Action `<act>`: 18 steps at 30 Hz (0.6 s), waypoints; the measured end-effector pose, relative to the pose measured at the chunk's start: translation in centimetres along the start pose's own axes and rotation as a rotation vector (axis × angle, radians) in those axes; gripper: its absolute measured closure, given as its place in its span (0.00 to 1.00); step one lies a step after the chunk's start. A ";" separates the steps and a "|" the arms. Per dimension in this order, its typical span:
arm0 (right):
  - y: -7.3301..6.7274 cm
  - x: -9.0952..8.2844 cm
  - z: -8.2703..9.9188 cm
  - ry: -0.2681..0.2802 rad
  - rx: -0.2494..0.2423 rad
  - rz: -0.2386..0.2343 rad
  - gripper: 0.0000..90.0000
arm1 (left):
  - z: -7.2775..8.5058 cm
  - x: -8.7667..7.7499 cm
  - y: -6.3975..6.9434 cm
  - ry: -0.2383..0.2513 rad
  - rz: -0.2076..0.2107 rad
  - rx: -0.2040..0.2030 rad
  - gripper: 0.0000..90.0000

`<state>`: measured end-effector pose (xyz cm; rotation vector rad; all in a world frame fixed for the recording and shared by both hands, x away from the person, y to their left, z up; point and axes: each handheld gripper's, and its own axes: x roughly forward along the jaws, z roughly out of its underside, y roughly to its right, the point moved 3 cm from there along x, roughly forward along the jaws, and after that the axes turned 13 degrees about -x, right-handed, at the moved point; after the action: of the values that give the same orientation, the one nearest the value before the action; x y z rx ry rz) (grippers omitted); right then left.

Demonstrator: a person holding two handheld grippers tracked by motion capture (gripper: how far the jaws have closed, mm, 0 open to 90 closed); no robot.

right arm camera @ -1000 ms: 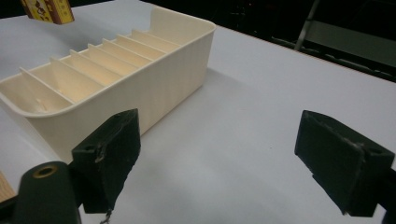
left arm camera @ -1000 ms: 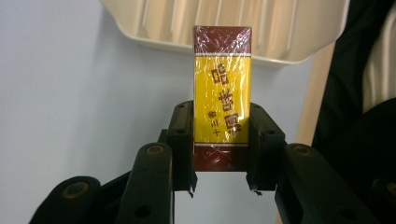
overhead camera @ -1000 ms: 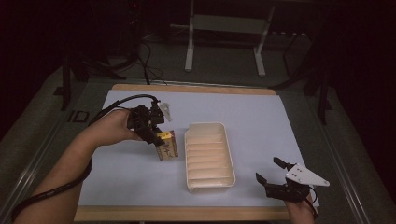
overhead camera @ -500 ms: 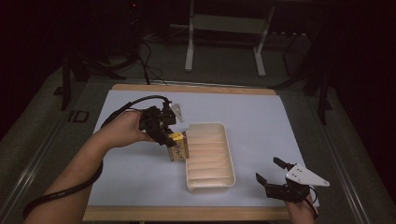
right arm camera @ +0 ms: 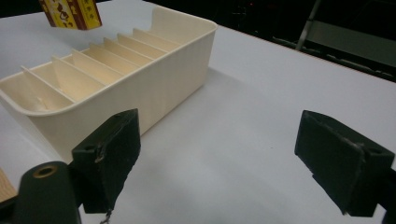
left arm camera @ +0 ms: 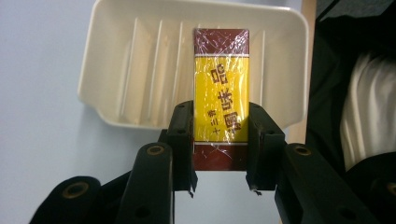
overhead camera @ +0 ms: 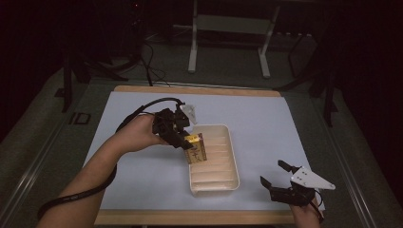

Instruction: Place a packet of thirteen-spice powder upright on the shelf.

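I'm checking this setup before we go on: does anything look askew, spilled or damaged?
Nothing stands out. The left gripper holds the yellow box squarely above the slotted cream tray, which sits flat and undamaged. The right gripper is open, apart from it.

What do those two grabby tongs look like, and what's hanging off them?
Both tongs are black, each with two chunky block-shaped jaws and round brass-coloured rivets at the joints. The left tongs trail a thick black cable that loops back along the forearm, and carry a pale grey three-cornered plate on top. The right tongs wear the same kind of plate. The arms are bare, with no sleeves.
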<state>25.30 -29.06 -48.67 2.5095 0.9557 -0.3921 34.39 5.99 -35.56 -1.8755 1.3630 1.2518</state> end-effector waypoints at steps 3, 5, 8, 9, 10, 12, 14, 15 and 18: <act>0.0 0.0 0.0 0.001 -0.001 -0.001 0.16 | -0.4 0.3 0.1 0.032 0.016 0.012 0.75; 0.0 0.0 0.0 0.001 -0.001 -0.001 0.16 | -0.5 0.4 0.1 0.046 0.036 0.013 0.75; 0.0 0.0 0.0 -0.001 0.001 -0.003 0.16 | -0.8 1.0 0.1 0.065 0.030 0.034 0.75; 0.0 0.0 0.0 -0.001 0.001 -0.003 0.16 | -0.8 1.0 0.1 0.065 0.030 0.034 0.75; 0.0 0.0 0.0 0.000 -0.003 -0.004 0.16 | -0.8 1.2 0.0 0.059 0.035 0.033 0.75; 0.0 0.0 0.0 -0.001 -0.001 -0.005 0.16 | -0.9 1.5 -0.1 0.067 0.032 0.040 0.75; 0.0 0.0 0.0 0.000 0.001 -0.005 0.16 | -0.9 1.6 -0.2 0.067 0.041 0.037 0.75; 0.0 0.0 0.0 0.000 0.001 -0.006 0.16 | -0.9 2.0 -0.3 0.061 0.041 0.037 0.75; 0.0 0.0 0.0 -0.001 0.000 -0.005 0.16 | -0.9 2.2 -0.5 0.060 0.025 0.040 0.75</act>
<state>25.31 -29.04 -48.73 2.5069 0.9618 -0.3955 35.33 4.43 -37.16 -1.8881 1.4360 1.1799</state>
